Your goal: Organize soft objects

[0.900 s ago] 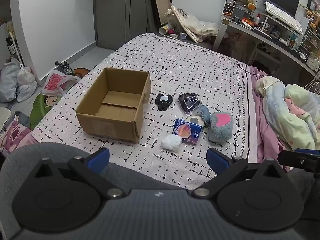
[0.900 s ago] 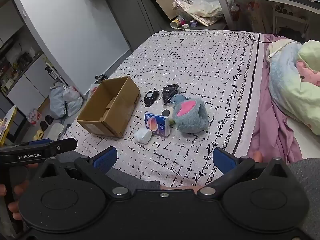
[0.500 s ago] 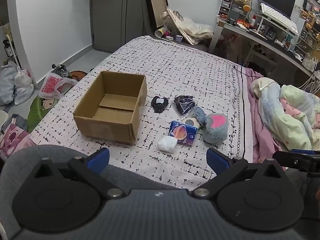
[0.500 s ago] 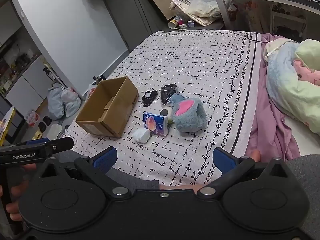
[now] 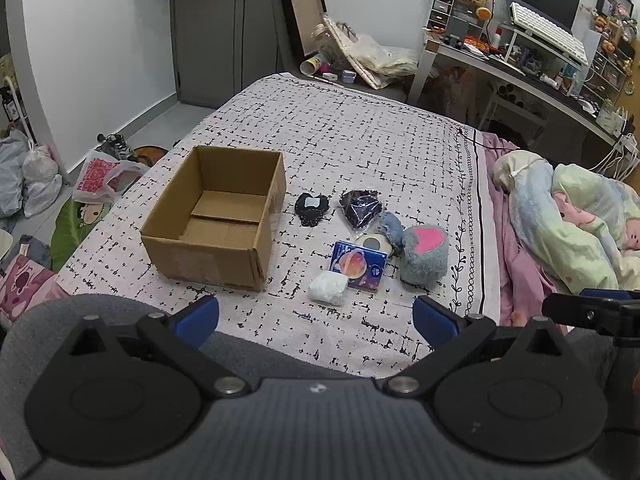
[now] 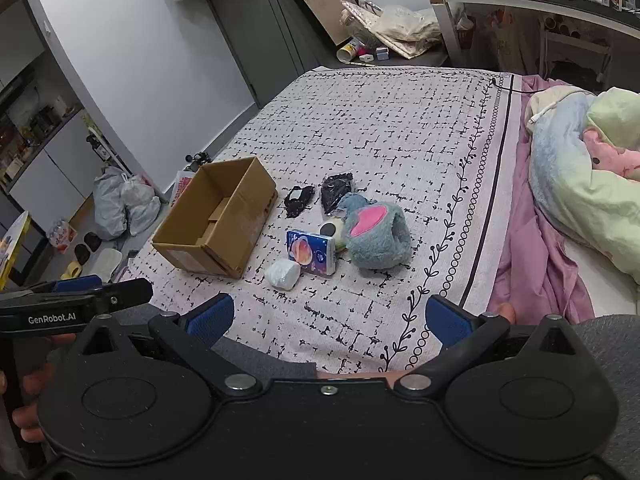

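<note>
Soft objects [image 5: 423, 256] lay clustered on the bed [image 5: 360, 148], just right of our empty cardboard box [image 5: 216, 216]. We held the left gripper [image 5: 316, 316] and right gripper [image 6: 328, 316] near, jaws spread, nothing between them.

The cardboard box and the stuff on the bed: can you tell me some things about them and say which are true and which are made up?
1. The cardboard box is empty. True.
2. The fluffy blue toy is inside the box. False: it lies on the bed cover, beside the box.
3. The small white bundle lies right next to the blue packet. True.
4. The left gripper holds the white bundle. False: its jaws are wide open with nothing between them.
5. The right gripper is open too. True.
6. The box lies tipped on its side. False: it stands upright, open at the top.
</note>
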The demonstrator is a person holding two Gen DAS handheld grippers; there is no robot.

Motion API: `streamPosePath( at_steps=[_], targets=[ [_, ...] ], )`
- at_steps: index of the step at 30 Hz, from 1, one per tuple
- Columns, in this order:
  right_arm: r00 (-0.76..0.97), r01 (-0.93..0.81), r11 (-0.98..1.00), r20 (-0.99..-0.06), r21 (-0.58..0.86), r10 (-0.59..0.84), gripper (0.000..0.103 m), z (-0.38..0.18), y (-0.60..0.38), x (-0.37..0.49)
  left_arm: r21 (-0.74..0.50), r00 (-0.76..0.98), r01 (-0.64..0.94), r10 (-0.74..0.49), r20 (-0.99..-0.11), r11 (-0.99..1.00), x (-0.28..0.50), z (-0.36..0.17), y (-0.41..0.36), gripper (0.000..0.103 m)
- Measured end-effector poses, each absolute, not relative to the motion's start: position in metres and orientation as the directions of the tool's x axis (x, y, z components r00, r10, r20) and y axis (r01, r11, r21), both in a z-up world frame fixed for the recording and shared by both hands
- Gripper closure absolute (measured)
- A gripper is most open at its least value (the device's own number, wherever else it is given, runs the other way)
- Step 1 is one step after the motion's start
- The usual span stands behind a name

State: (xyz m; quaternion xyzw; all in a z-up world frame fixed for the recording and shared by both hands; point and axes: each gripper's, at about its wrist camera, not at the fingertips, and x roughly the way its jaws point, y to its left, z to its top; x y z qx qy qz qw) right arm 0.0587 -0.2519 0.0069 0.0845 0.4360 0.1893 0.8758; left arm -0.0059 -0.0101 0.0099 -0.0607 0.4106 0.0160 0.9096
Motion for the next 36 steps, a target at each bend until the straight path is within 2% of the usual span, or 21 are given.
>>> streamPosePath(
  at_steps=[36],
  targets=[
    [0.56,-0.267,0.917,-0.727,0.295,0.397,0.0,0.0116,-0.251,0.0567,-0.11,0.667,-0.074,-0.033,-0.745,0.991,-0.0084,0.0119,-0.0115,0.001]
  ],
)
